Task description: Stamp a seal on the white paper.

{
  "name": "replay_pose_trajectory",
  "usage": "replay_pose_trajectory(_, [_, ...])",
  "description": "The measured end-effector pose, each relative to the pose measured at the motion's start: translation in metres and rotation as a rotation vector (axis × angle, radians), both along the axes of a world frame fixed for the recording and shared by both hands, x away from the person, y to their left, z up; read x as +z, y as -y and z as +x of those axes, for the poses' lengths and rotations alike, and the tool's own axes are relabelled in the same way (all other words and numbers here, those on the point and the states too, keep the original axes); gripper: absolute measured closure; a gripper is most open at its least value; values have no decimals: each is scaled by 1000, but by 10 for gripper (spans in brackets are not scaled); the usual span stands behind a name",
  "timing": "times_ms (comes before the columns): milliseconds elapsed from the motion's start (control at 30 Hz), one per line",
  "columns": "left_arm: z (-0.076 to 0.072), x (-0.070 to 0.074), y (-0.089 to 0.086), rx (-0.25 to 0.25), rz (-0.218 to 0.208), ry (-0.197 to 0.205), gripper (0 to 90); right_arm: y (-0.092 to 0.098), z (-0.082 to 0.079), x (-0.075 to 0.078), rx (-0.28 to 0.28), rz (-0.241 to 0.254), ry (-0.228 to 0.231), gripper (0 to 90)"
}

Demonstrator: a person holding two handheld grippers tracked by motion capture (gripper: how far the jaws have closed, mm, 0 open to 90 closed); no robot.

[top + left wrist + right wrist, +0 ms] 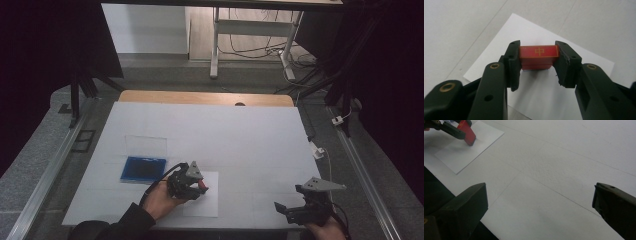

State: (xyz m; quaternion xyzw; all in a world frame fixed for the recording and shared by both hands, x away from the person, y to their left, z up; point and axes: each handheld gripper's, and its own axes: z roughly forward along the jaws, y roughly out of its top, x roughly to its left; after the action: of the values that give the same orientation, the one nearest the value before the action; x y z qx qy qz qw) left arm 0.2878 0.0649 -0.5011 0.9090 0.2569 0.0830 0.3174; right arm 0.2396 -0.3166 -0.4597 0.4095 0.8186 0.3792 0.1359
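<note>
Here the left tongs (537, 58) clamp a glossy red rectangular block (537, 55), long axis spanning pad to pad, above white paper (544, 100); the right tongs (539, 205) gape empty.

Blue tray (143, 169) with clear lid (146, 146) left on white table (240, 135), cables on floor (260, 50) beyond

My left tool (199, 186) sits low near the tabletop's near edge, jaws clamped tight on both ends of what they carry; my hand (161, 200) wraps its body, dark sleeve entering from below. My right tool (285, 210) rests well apart at lower right, jaws spread wide, nothing between them, held level.
</note>
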Motion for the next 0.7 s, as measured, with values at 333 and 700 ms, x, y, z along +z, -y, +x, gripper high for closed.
replay_pose_trajectory(333, [0,11,-10,26,-45,6,580,1,0,0,0,2,1,1])
replay_pose_trajectory(700, [0,17,-18,47,-58,-3,579,2,-1,0,-3,4,2,1])
